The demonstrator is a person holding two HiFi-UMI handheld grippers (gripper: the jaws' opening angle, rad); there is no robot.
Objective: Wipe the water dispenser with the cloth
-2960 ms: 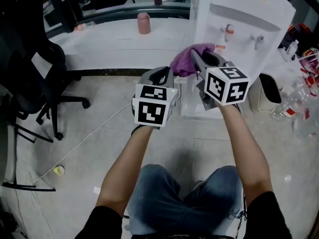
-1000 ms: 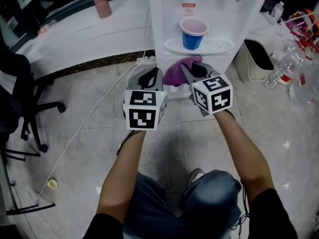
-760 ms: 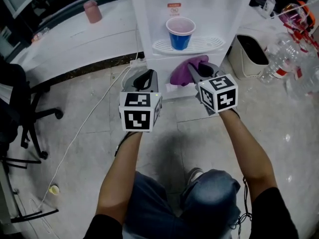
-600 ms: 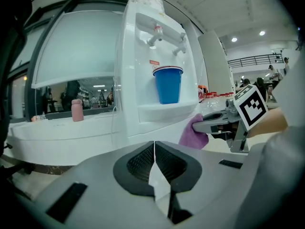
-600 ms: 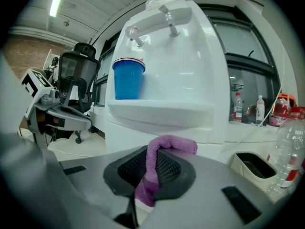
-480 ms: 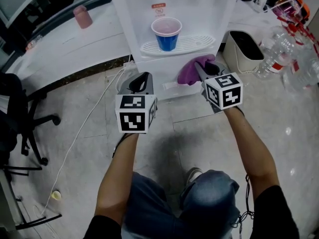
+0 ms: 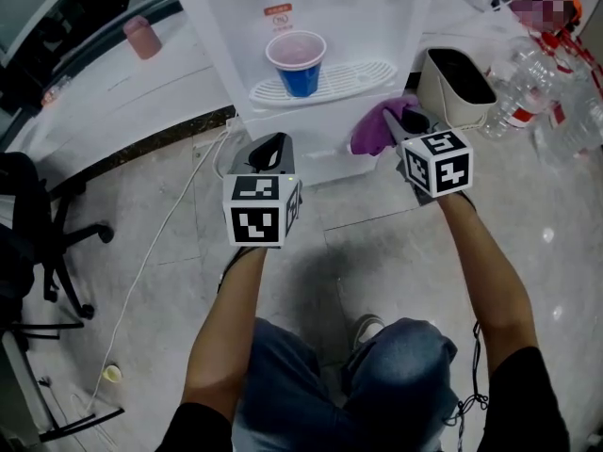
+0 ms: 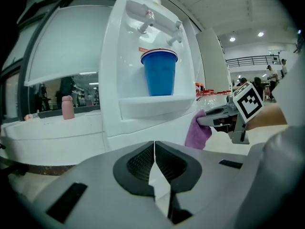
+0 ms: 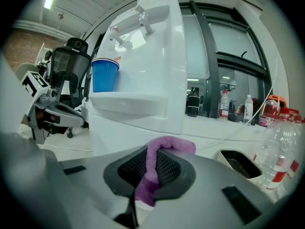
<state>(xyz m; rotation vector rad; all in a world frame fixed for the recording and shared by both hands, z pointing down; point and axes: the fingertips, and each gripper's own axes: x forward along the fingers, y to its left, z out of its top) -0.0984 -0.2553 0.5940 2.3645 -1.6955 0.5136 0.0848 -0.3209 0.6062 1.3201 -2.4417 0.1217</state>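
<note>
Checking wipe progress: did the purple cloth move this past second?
Yes: purple cloth slid right, from under the blue plastic cup to the white dispenser's corner.

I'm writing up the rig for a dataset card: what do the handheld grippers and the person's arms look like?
The left gripper and right gripper both have grey moulded bodies and black ribbed fingers. Each carries a white cube printed with black square markers. The person wears black short sleeves and blue jeans.
</note>
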